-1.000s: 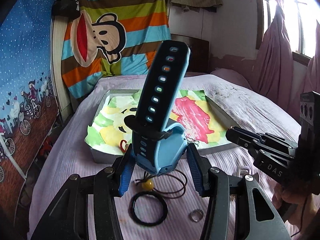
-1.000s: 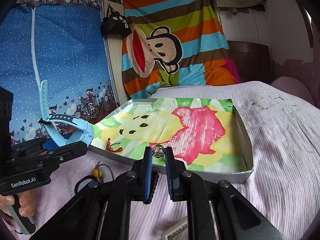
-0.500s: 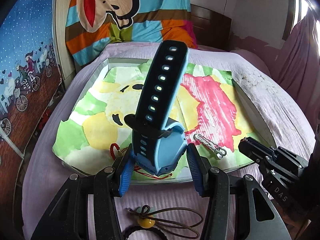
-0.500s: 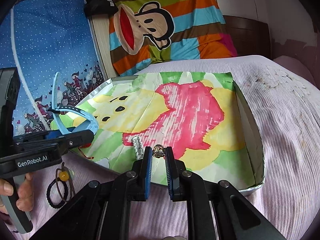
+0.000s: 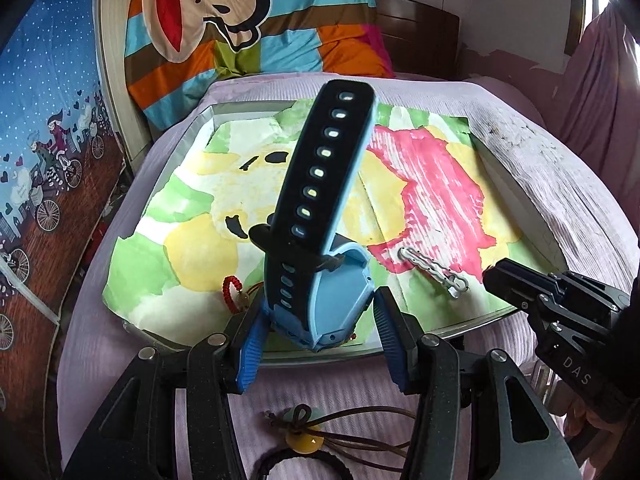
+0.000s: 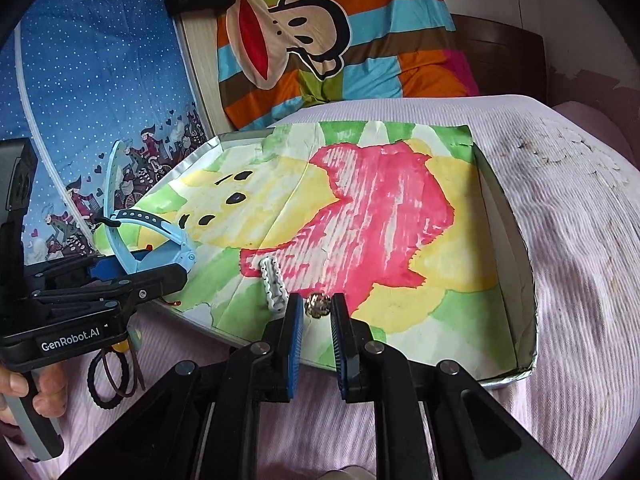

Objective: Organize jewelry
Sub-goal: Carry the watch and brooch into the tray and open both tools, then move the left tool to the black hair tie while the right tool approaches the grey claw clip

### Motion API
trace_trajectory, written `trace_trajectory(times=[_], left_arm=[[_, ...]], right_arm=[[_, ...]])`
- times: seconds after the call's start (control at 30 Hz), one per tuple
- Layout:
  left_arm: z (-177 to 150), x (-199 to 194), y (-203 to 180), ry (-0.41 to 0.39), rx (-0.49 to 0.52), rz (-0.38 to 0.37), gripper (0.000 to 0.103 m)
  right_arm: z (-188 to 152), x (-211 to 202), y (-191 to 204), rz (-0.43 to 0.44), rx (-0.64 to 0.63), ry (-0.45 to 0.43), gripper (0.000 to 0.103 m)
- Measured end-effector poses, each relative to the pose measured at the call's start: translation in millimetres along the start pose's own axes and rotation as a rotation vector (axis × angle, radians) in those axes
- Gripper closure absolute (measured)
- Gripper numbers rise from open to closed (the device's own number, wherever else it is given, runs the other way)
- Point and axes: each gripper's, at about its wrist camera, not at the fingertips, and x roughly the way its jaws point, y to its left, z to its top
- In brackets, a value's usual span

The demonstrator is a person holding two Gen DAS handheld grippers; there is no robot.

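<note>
My left gripper (image 5: 318,334) is shut on a blue watch (image 5: 320,236) with a dark strap that stands up. It hovers over the near left edge of the shallow box (image 5: 516,200) lined with painted paper. The watch also shows in the right wrist view (image 6: 160,236). My right gripper (image 6: 316,316) is shut on a small metal ring (image 6: 317,306) over the box's near edge (image 6: 516,372). A white hair clip (image 6: 272,284) and a red cord bracelet (image 5: 229,294) lie in the box.
On the pink bedspread in front of the box lie a brown cord with a yellow bead (image 5: 306,442) and a black hair tie (image 6: 105,376). A wall with a blue patterned cloth (image 6: 92,92) is at left, a striped monkey blanket (image 5: 240,12) behind.
Both grippers moved forward and now reach over the box's near edge. The watch and the ring stayed held. The loose items on the bedspread dropped lower in view.
</note>
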Motion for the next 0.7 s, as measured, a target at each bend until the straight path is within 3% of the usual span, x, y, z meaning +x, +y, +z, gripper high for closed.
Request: trace_trajectory(times=[0.1, 0.23, 0.37, 0.5, 0.7], left_arm=[[-2, -3, -1, -0.01, 0.019, 0.008, 0.057], [-3, -12, 4, -0.037, -0.004, -0.02, 0.057], [-6, -28, 10, -0.079, -0.022, -0.042, 0.057], [-14, -53, 15, -0.163, -0.057, -0.055, 0.037], [-26, -97, 19, -0.291, -0.087, -0.054, 0.021]], right_arm=[[0, -4, -4, 0.008, 0.011, -0.014, 0.061], [-1, -13, -3, -0.011, -0.001, -0.052, 0.058], [-2, -32, -2, -0.026, -0.011, -0.126, 0.045], [-5, -59, 2, -0.049, -0.021, -0.225, 0.028], [-15, -97, 11, -0.053, -0.002, -0.351, 0.003]])
